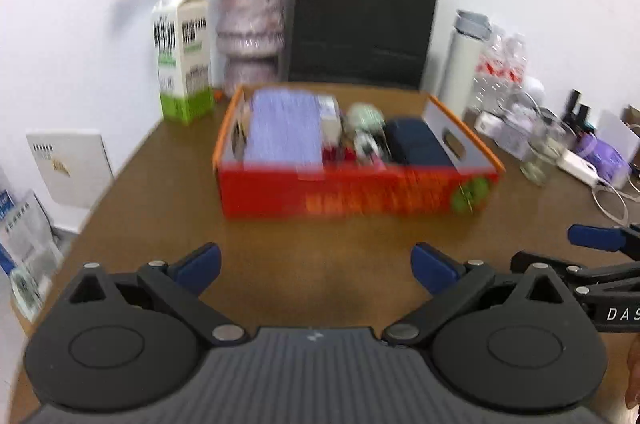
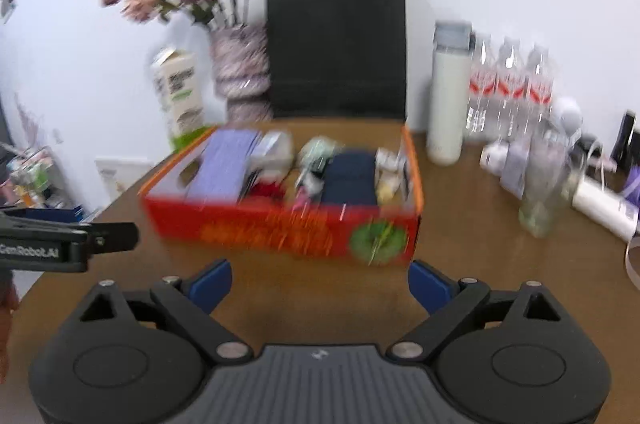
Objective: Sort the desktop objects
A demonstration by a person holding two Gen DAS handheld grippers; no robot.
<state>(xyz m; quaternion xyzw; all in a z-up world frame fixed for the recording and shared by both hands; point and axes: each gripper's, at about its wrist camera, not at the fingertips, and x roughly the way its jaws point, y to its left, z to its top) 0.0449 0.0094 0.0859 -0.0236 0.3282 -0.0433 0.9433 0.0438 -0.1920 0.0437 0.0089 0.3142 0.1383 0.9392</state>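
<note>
left tongs (image 1: 316, 264): spread wide apart, nothing between them, hovering over bare worktop (image 1: 160, 208) on the near side of the red box (image 1: 352, 192)
right tongs (image 2: 320, 284): also spread apart and empty, just short of the red box's near wall, toward its right end
red box: landmark, mid-worktop, open top with orange rim, already packed
box contents: lavender flat pack (image 1: 284, 134) at left end, pale green item (image 1: 364, 116) and small clutter in the middle, dark navy case (image 1: 420, 144) toward right end; frames blurred, small stuff not readable
right of box: clear glass (image 1: 540, 152), white charger block (image 1: 582, 164), purple item, all loose and well apart from the box
behind box: milk carton (image 1: 184, 64), vase (image 1: 250, 36), black paper bag (image 1: 360, 20), white flask (image 1: 464, 60), water bottles (image 2: 508, 84)
step, judged: approach, no pick made yet
doing it well: settle the motion first, pick one target, come in with tongs level, close on a firm edge; keep clear of the glass and the cable
</note>
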